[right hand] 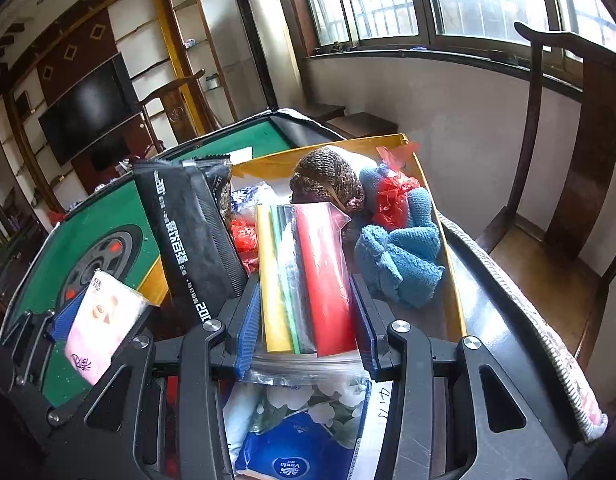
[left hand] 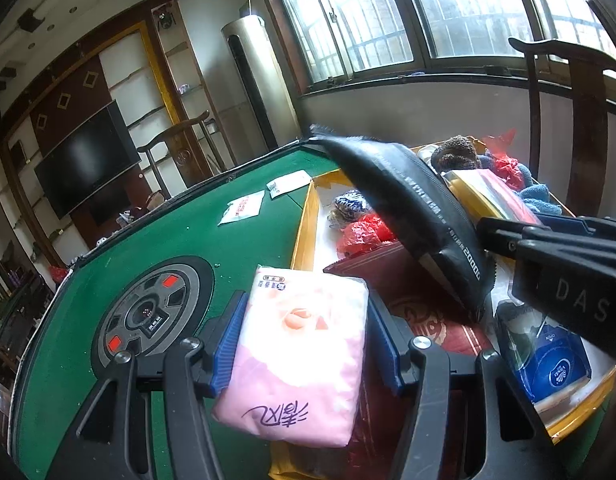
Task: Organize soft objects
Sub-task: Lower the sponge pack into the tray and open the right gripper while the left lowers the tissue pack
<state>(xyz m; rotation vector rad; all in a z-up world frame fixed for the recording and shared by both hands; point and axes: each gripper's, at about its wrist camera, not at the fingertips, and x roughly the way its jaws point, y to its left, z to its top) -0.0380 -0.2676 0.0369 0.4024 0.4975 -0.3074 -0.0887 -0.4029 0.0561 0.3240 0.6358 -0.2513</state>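
My left gripper (left hand: 308, 336) is shut on a pink tissue pack (left hand: 299, 356) and holds it above the green table's edge next to a yellow-walled box (left hand: 305, 228); it also shows in the right wrist view (right hand: 101, 328). My right gripper (right hand: 303, 316) is shut on a clear zip bag of coloured rolls (right hand: 303, 276), red, yellow and green, held over the box (right hand: 448, 264). A black packet (right hand: 187, 236) leans against that bag and shows in the left wrist view (left hand: 408, 208).
The box holds a blue knitted cloth (right hand: 400, 256), red plastic bags (right hand: 392, 200), a brown braided item (right hand: 328, 184), a blue tissue pack (right hand: 291, 464) and a dark red box (left hand: 392, 280). Two white sachets (left hand: 243, 208) lie on the green mahjong table (left hand: 107, 248). A wooden chair (right hand: 568, 184) stands right.
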